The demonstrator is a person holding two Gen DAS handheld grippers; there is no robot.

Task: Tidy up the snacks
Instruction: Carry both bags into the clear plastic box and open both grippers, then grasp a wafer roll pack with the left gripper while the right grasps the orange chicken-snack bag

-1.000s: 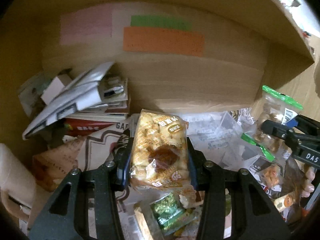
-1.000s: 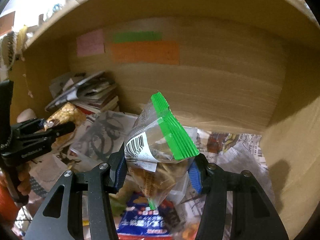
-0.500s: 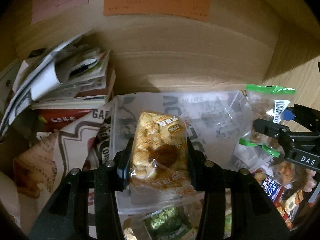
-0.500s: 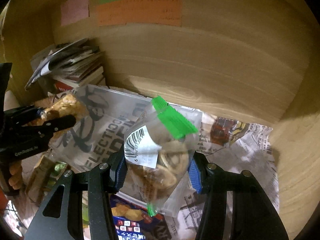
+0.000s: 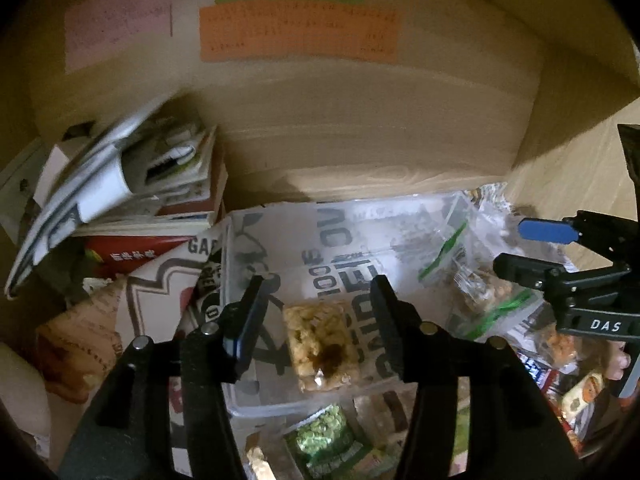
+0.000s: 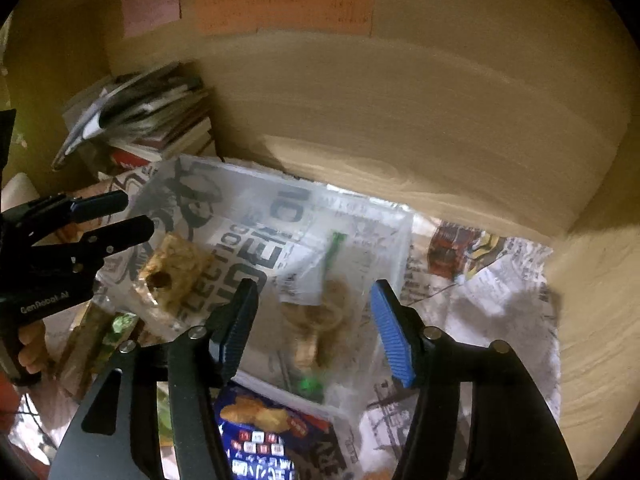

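Observation:
A clear plastic bin (image 5: 234,312) (image 6: 404,248) sits on newspaper inside a wooden cabinet. A yellow puffed-snack packet (image 5: 320,350) (image 6: 172,272) lies in the bin's left part. A clear bag with a green zip strip (image 5: 476,286) (image 6: 320,292) lies in its right part. My left gripper (image 5: 318,300) (image 6: 116,216) is open and empty just above the yellow packet. My right gripper (image 6: 314,308) (image 5: 520,248) is open and empty above the green-zip bag.
A stack of magazines and books (image 5: 132,188) (image 6: 152,120) leans at the back left. More snack packs lie in front of the bin: a green pea pack (image 5: 324,436) and a blue pack (image 6: 272,432). Coloured notes (image 5: 298,34) are stuck on the back wall.
Both grippers have opened. The yellow packet and the green-zip bag dropped out of the jaws into the clear bin. Both grippers had moved forward over the bin.

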